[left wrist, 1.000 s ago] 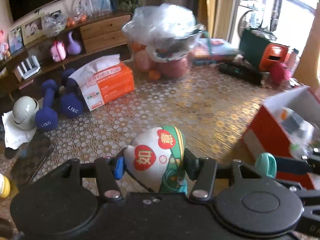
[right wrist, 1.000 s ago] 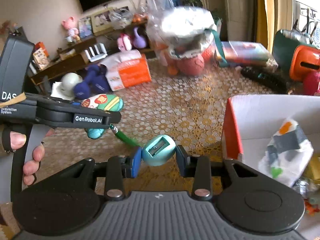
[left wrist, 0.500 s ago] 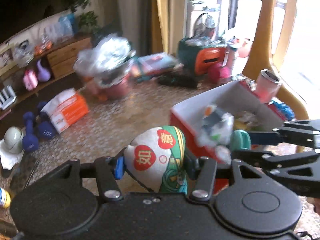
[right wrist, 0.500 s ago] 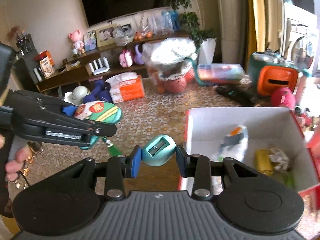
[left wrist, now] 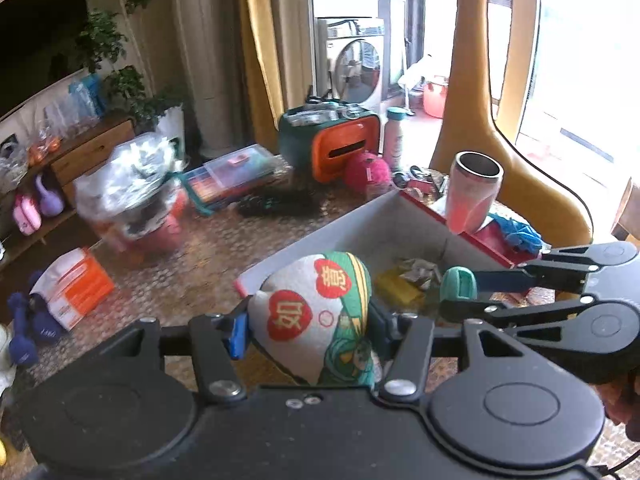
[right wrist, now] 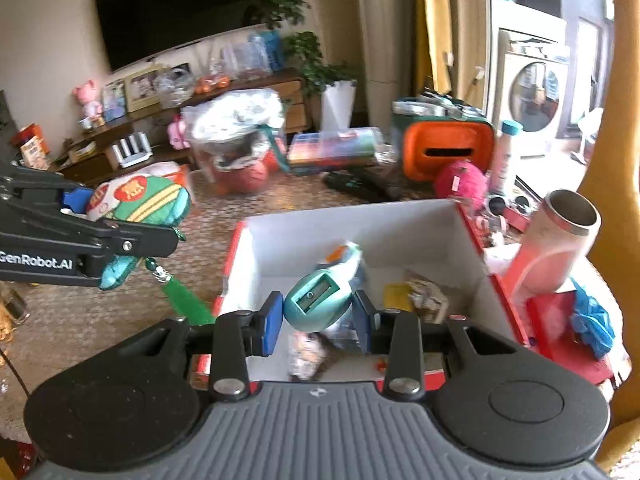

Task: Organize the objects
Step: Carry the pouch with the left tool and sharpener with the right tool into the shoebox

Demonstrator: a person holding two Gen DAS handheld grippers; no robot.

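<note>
My left gripper [left wrist: 310, 330] is shut on a stuffed cloth pouch [left wrist: 316, 312], white and green with red badges; in the right wrist view the same pouch [right wrist: 140, 200] hangs at the left with a green tassel [right wrist: 184, 300] below it. My right gripper [right wrist: 318, 316] is shut on a teal egg-shaped pencil sharpener [right wrist: 318, 306], seen from the left wrist view as a teal sharpener [left wrist: 458, 284] at the right. Both grippers hover at the near rim of a red box with a white inside [right wrist: 400, 228], which holds wrappers and a yellow packet [right wrist: 396, 294].
A steel tumbler [right wrist: 560, 240], a red item and blue cloth [right wrist: 592, 320] stand right of the box, against a yellow chair [left wrist: 472, 80]. Further back lie an orange-green case [right wrist: 444, 152], a pink ball [right wrist: 460, 178], a plastic bag [right wrist: 236, 124], and dumbbells [left wrist: 24, 328].
Both grippers have swung right and upward from the open floor to the red box, still holding the pouch and the sharpener. The box now lies right under them.
</note>
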